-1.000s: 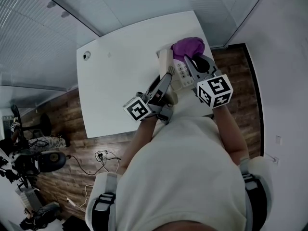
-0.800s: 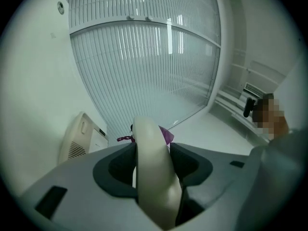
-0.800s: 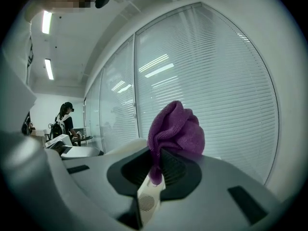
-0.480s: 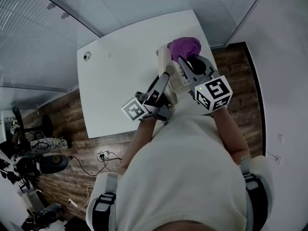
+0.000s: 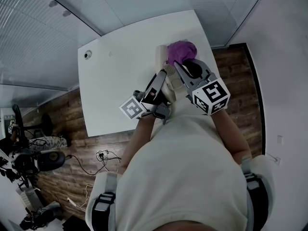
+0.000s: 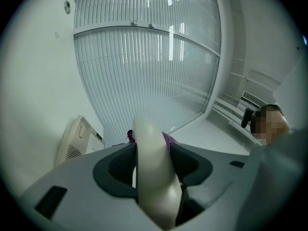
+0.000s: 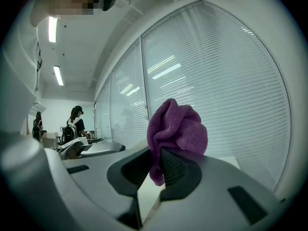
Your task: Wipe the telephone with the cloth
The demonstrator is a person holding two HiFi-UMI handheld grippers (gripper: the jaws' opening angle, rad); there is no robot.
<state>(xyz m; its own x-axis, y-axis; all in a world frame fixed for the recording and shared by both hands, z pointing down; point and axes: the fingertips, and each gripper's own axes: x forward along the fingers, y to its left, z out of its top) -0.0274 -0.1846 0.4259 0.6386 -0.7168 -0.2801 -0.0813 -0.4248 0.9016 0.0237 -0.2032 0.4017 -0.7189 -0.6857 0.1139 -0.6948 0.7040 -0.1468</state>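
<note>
Right gripper view: cloth (image 7: 177,129) pinched between fingers (image 7: 174,172).

Nothing here can be read as a word, brand or number. The cubes on the left hand-held gripper (image 5: 165,76) and the right hand-held gripper (image 5: 182,66), on the person's side of the telephone (image 6: 77,141), carry only black-and-white square marker patterns. The telephone's face is too small to read. The handset (image 6: 151,177) and cloth (image 7: 178,129) show no lettering.

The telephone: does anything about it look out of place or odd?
Its handset is off the base, clamped in the left gripper; the right gripper pinches the purple cloth. Nothing looks spilled or damaged.
</note>
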